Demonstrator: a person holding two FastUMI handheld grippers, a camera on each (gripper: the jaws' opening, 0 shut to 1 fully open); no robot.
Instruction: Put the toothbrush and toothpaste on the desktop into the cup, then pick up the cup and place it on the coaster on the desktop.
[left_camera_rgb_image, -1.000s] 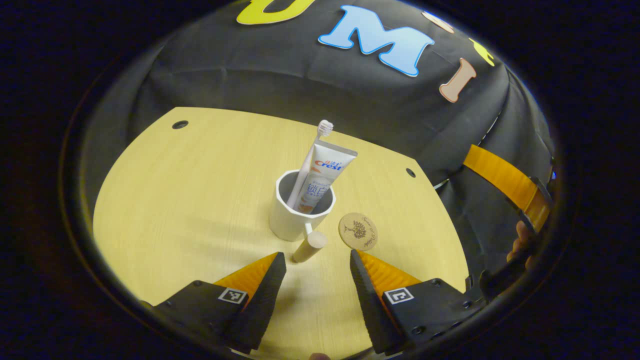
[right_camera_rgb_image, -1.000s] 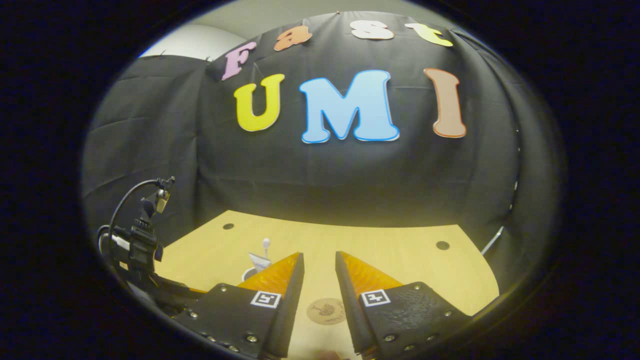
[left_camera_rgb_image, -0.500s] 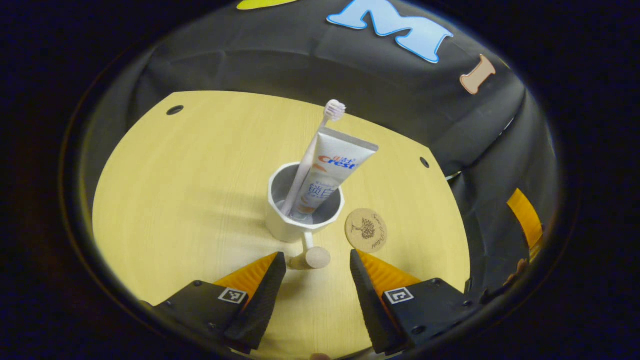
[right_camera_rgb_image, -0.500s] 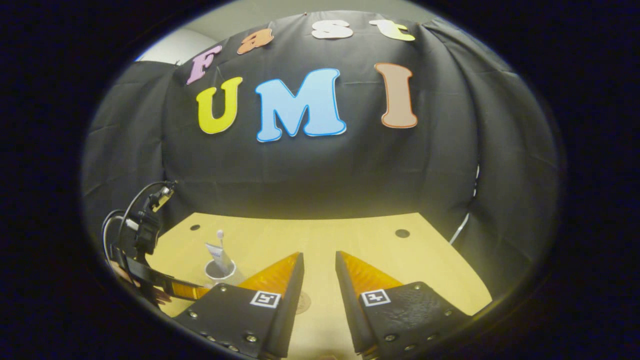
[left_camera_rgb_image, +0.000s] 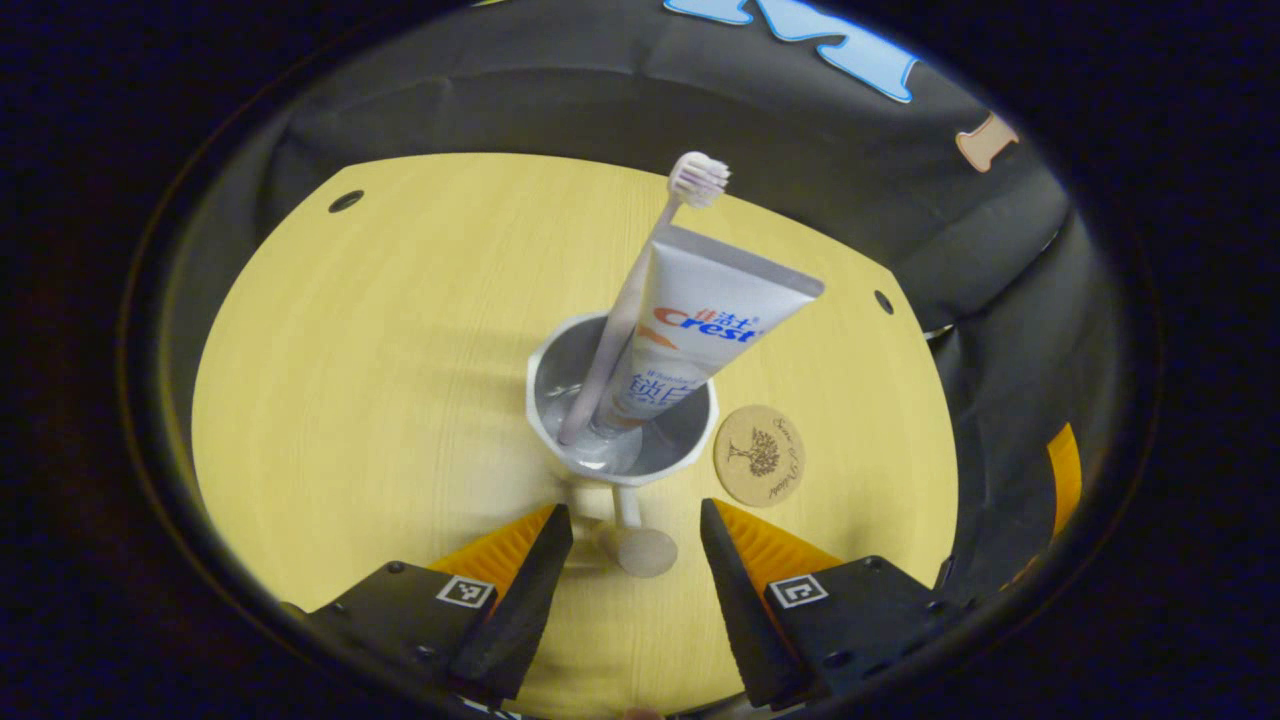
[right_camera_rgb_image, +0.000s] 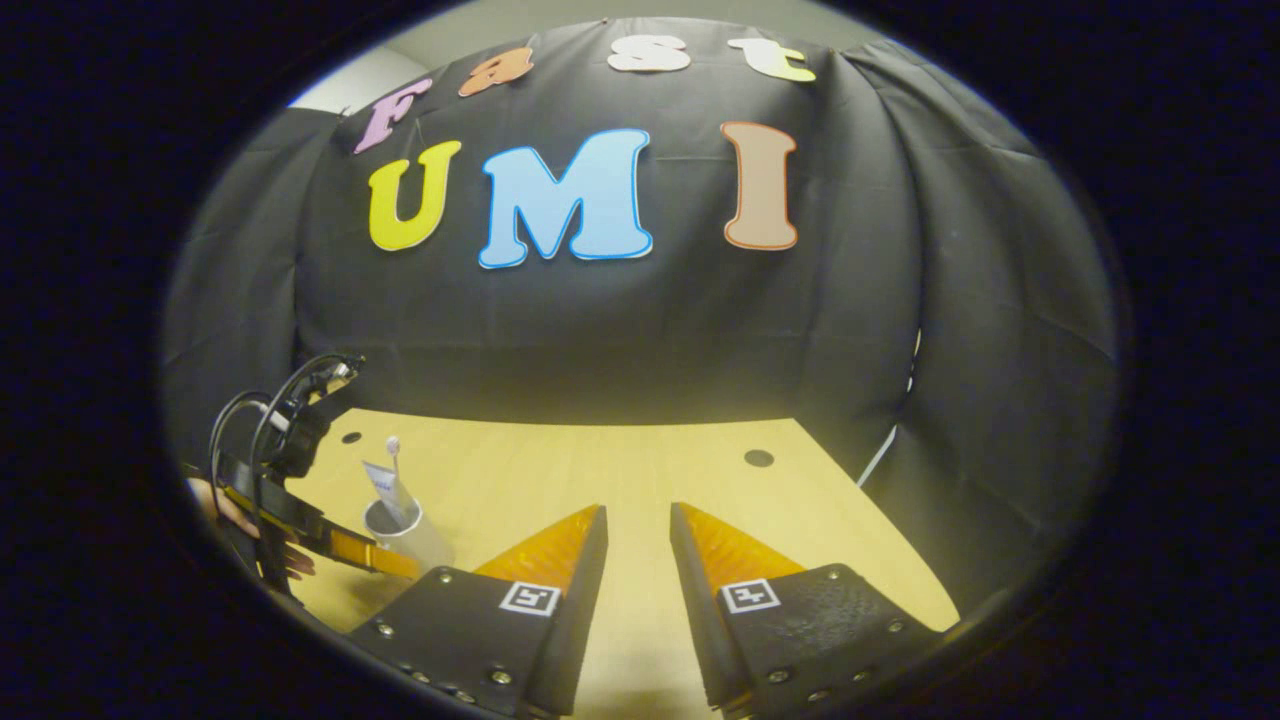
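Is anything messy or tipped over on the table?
Nothing stands out. The cup stands upright on the table, with the toothbrush and toothpaste leaning inside it. The coaster lies flat beside the cup, bare. No spill or damage shows.

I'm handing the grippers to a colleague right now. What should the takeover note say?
Left gripper: open, its fingers either side of the cup's handle, not gripping.
Right gripper: slightly open, holding nothing, off to the side.
Toothbrush and toothpaste stand in the cup.
Coaster lies bare beside the cup.
Left: grip the handle, lift the cup, set it on the coaster.
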